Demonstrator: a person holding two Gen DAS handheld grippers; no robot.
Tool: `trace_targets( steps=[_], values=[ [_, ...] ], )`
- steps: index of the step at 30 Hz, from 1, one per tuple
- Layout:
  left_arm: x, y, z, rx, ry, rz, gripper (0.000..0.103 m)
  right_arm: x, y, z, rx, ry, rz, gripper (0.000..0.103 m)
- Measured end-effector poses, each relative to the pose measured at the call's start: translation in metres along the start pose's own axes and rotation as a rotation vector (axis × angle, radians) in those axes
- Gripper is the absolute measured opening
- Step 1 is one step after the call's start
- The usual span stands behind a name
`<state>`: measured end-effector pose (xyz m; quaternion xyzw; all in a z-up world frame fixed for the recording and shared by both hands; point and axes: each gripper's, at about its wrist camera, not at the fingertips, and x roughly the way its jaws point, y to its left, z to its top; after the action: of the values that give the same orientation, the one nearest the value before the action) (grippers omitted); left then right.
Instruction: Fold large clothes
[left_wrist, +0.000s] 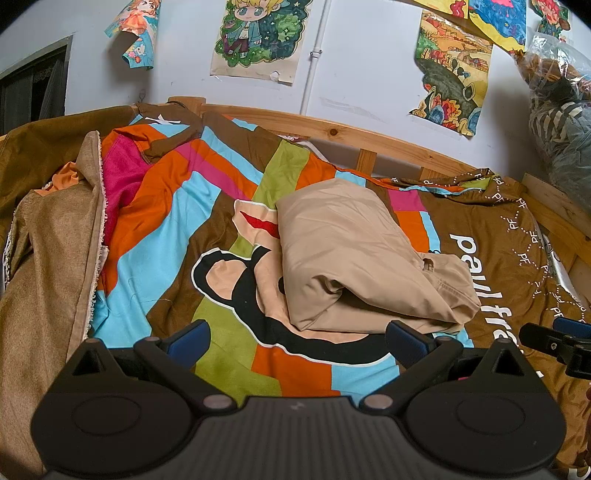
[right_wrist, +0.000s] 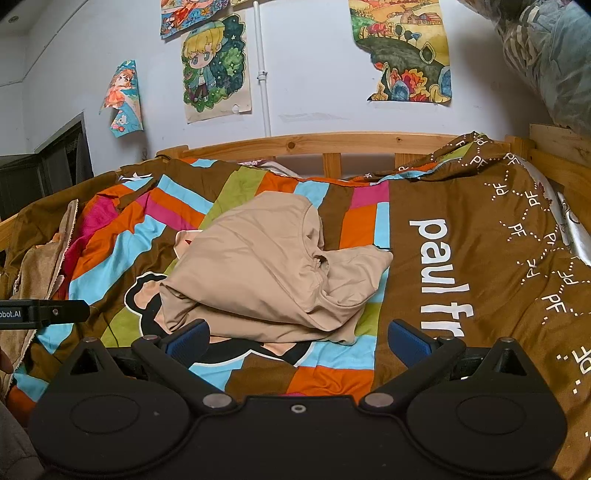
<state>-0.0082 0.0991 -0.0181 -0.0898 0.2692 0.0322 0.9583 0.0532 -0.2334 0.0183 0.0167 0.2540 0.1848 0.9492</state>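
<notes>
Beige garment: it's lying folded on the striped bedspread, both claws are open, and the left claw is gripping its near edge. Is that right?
Not quite. The beige garment does lie folded on the striped bedspread, and both claws are open, but the left claw grips nothing: the left wrist view shows its fingers spread apart short of the garment's near edge. The right claw is equally empty.

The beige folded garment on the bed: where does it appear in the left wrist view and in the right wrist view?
Left wrist view: the beige folded garment lies right of centre, beyond the open left gripper.
Right wrist view: the garment lies near the centre, beyond the open right gripper.
Shared landmark: the white "paul" lettering on the bedcover, right of the garment in both.
</notes>
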Motion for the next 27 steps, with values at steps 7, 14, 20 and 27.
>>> trace_targets(
  steps=[7,14,20,27],
  values=[
    [0.0,0.0001,0.0001,0.0,0.0,-0.001,0.102,-0.0002,-0.0005,-0.0007,0.002,-0.003,-0.004,0.102],
    [-0.0012,0.0014,0.0024,-0.022,0.005,0.002,0.102,0.0006,0.0003,-0.0017,0.006,0.001,-0.005,0.102],
    [-0.0057,0.0055,0.0048,-0.041,-0.027,0.006,0.102,0.0008,0.0008,-0.0018,0.008,0.001,-0.006,0.102],
    [-0.0023,0.0053,0.0058,-0.038,-0.013,0.01,0.102,0.0006,0.0004,-0.0023,0.008,0.001,-0.006,0.102]
  ],
)
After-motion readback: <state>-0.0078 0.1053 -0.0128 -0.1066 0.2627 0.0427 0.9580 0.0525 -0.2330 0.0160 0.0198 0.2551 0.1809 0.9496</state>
